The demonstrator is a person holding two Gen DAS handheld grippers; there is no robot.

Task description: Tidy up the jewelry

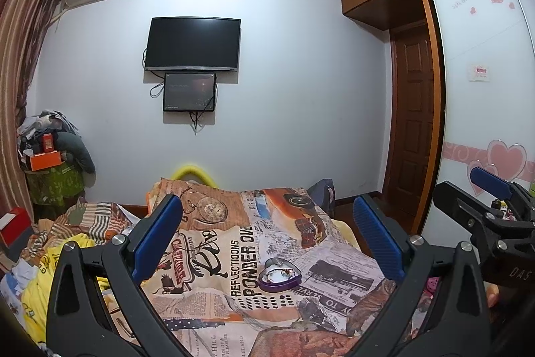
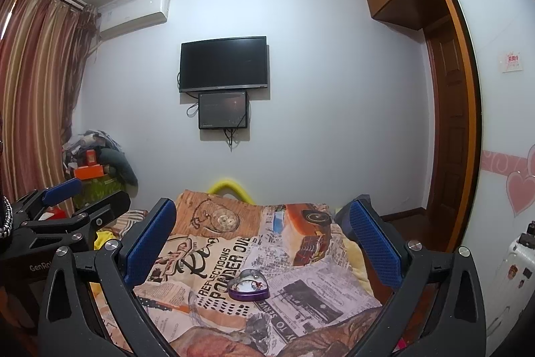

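So the purple heart-shaped tin (image 1: 280, 275) sits open on the newspaper-print bedspread (image 1: 234, 306), out ahead of both grippers and not touching either. The left gripper (image 1: 267, 233) has its fingers spread wide with nothing in them, and so does the right gripper (image 2: 264, 233); the tin shows up between the fingers in each view. There's some jewelry (image 2: 249, 284) inside, but it's too small to make out.

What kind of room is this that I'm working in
Most likely a bedroom. A bed covered with a newspaper-print blanket fills the foreground, a built-in wardrobe with heart decals lines the right wall, and a television hangs on the far wall. A heart-shaped tin holding jewelry sits on the blanket.
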